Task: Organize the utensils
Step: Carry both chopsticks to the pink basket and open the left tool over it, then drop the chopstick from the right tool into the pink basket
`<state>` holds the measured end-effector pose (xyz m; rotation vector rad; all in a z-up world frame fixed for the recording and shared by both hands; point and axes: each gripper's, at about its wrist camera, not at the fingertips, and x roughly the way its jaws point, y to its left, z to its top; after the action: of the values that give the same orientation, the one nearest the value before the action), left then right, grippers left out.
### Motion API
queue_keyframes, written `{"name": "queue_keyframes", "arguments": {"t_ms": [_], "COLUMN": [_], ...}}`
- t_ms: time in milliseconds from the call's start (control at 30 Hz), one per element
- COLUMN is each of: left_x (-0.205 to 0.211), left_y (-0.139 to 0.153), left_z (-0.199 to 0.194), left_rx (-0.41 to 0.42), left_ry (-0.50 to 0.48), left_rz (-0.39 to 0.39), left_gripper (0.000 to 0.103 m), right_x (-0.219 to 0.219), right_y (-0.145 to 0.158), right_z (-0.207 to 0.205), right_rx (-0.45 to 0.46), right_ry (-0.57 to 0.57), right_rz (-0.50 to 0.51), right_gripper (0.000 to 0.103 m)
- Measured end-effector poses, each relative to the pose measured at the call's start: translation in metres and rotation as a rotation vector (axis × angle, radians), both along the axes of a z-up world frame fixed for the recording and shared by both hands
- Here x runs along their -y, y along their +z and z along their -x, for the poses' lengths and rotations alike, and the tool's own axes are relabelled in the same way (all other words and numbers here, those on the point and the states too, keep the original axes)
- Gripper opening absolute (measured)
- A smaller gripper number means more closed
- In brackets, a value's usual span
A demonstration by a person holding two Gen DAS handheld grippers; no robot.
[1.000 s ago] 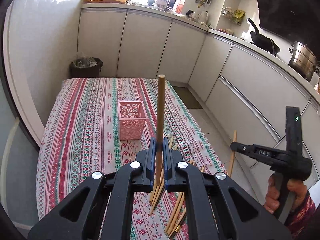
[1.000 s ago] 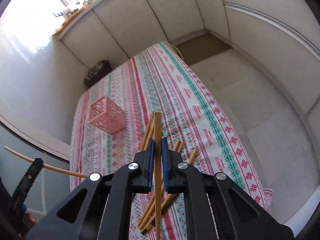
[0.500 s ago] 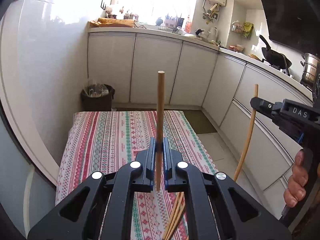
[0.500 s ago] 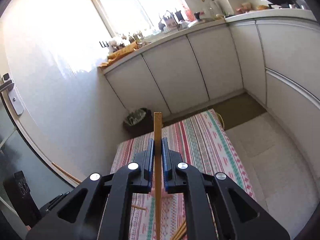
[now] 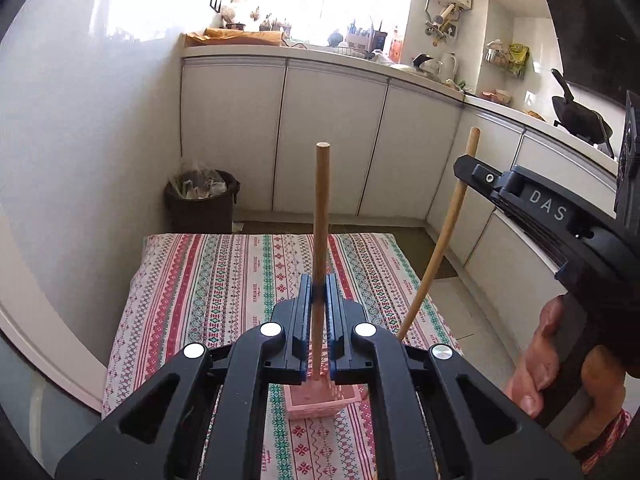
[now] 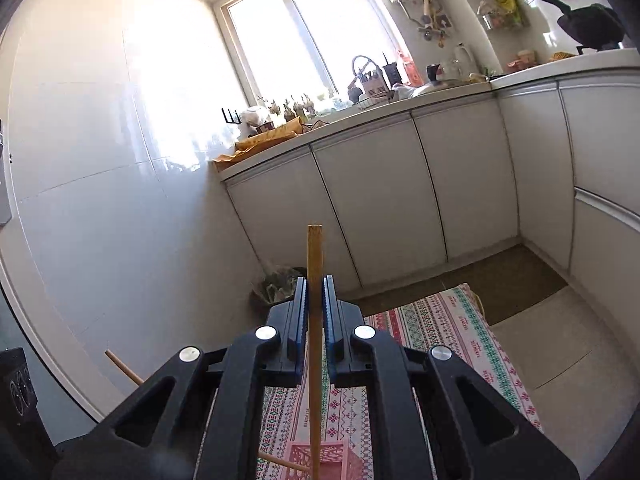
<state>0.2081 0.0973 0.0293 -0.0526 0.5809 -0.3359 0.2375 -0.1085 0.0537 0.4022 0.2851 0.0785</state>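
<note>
Woven patterned tablecloth (image 5: pixel 224 280), pink plastic basket (image 5: pixel 320 400), glossy tiles (image 6: pixel 100 160)

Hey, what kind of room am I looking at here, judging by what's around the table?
Almost certainly a home kitchen: white base cabinets under a cluttered counter, a black wok at the stove end, and a full bin by the cloth-covered table.

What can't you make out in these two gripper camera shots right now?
- Left wrist view: most of the pink basket is hidden by the left gripper.
- Right wrist view: the basket is cut off by the bottom edge.
- Both views: the chopsticks' lower tips are hidden or cut off.
</note>
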Motion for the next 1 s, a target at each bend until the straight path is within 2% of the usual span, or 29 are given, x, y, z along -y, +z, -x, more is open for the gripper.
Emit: {"name": "queue_keyframes", "arguments": {"t_ms": [133,233,267,300,367,533,633,733,900,1000], "left_x": [-0.004,-0.005,-0.006,-0.008,-0.013,-0.019,-0.02,-0.021,-0.024,-0.021], "left_y": [-0.019,-0.027,-0.027,-0.027,-0.025,-0.013,-0.005,0.007,0.023,0.027], "left_z": [-0.011,-0.014,-0.012,-0.01,-0.009,0.004,0.017,0.031,0.055,0.069], "left_rx": [-0.042,-0.06,-0.056,-0.055,-0.049,-0.026,-0.004,0.023,0.057,0.067], "left_ry": [-0.002,-0.005,0.001,0.003,0.011,0.019,0.017,0.017,0.01,0.0], "left_rz": [0.01,0.012,0.01,0.018,0.04,0.063,0.065,0.07,0.071,0.061], "left_gripper": [0.006,0.007,0.009,0.017,0.027,0.031,0.037,0.044,0.055,0.062], "right_x": [-0.008,-0.013,-0.012,-0.012,-0.01,-0.005,-0.002,0.004,0.013,0.018], "right_y": [-0.027,-0.045,-0.048,-0.049,-0.049,-0.04,-0.035,-0.034,-0.034,-0.036], "right_z": [-0.017,-0.024,-0.024,-0.022,-0.018,-0.003,0.01,0.024,0.05,0.067], "right_rx": [0.003,-0.048,-0.06,-0.069,-0.081,-0.093,-0.097,-0.11,-0.136,-0.152], "right_ry": [0.012,0.042,0.043,0.038,0.022,-0.001,-0.019,-0.037,-0.052,-0.075], "right_rz": [0.006,0.013,0.011,0.011,0.013,0.029,0.047,0.048,0.056,0.06], "right_gripper": [0.008,0.012,0.013,0.016,0.032,0.033,0.033,0.04,0.042,0.048]}}
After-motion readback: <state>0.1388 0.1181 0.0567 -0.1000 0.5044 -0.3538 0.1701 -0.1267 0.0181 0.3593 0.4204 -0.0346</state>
